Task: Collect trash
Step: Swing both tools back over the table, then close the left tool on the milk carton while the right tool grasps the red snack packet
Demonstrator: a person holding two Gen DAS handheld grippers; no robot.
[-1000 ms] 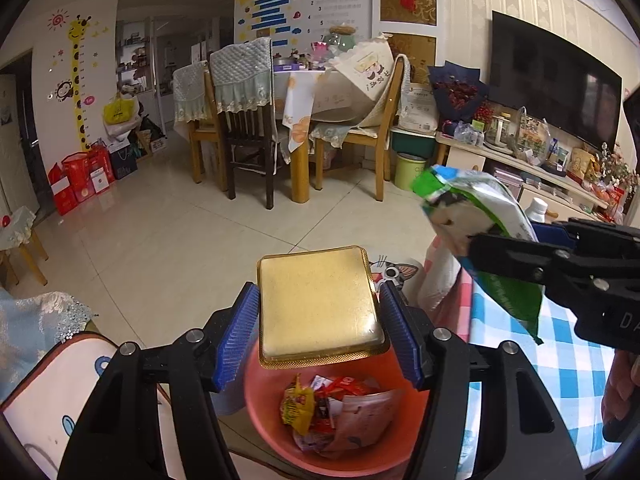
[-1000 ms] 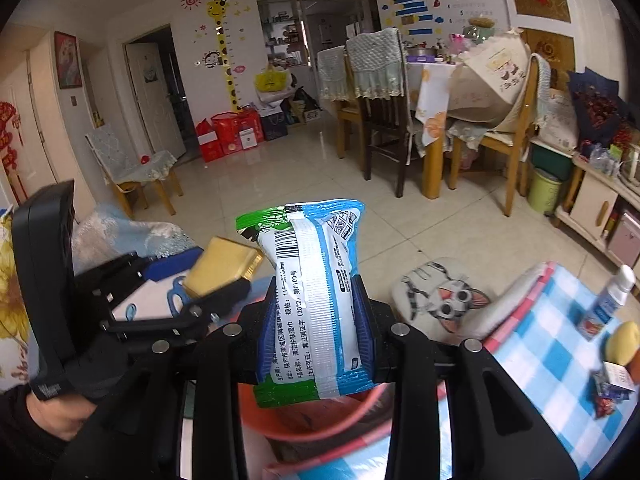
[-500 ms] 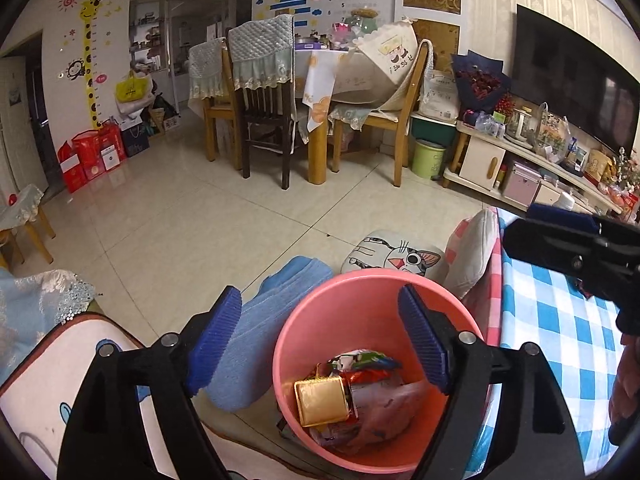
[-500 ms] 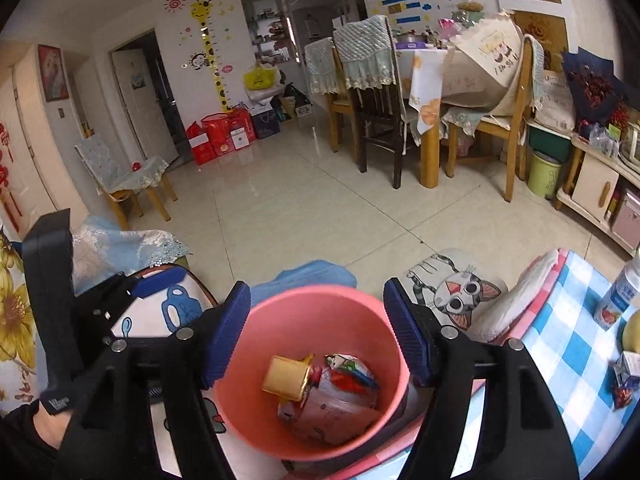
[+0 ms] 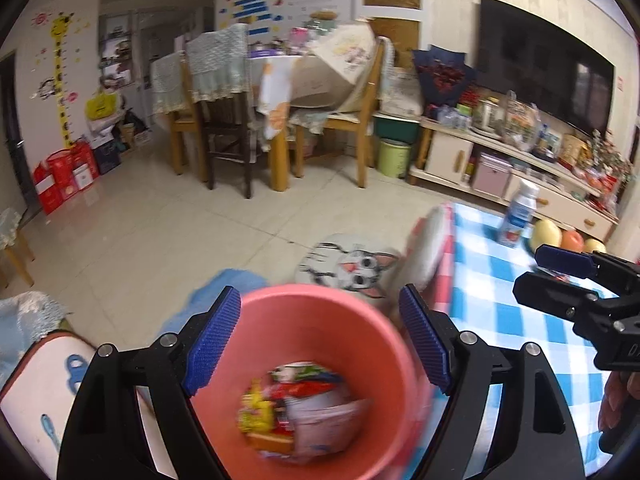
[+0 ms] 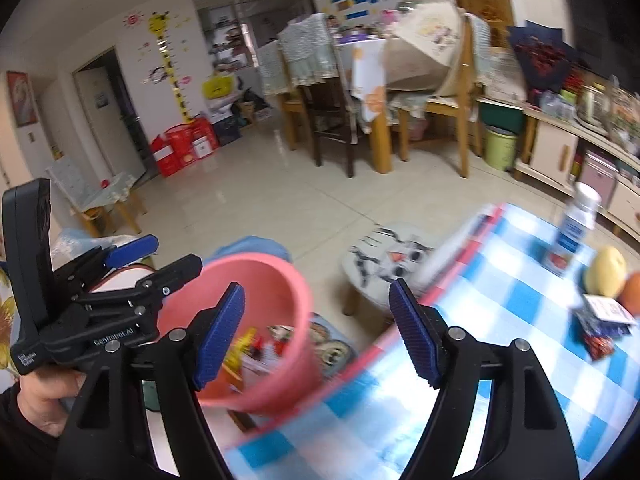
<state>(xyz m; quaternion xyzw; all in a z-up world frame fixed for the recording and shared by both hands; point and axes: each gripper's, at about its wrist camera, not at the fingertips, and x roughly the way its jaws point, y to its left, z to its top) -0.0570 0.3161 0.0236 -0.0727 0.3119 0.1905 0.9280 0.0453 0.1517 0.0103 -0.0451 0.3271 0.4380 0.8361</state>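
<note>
Left wrist view: the left tongs (image 5: 320, 336) stand apart with nothing between the blue pads, just above a pink bin (image 5: 320, 364). Their pads frame the bin's rim from above without touching it. Inside the bin lie crumpled wrappers (image 5: 296, 408), yellow, red and white, blurred by motion. To the right, the right tongs (image 5: 532, 268) reach over a blue-and-white checked cloth on the worktop (image 5: 504, 312). A white bottle (image 5: 518, 216) and 3 pieces of fruit (image 5: 568, 238) stand at the far end of the worktop. A cat-face stool (image 5: 348, 268) sits on the floor beyond the bin.

Right wrist view: the right tongs (image 6: 316, 328) have just been opening and stand wide apart, empty, over the worktop's near edge. The pink bin (image 6: 272, 280) sits on the floor to their left, beside the worktop, wrappers visible in it. The left tongs (image 6: 168, 256), held by a hand (image 6: 48, 396), hang at the bin's left rim. Small packets (image 6: 604, 320) lie near the fruit on the cloth.
</note>
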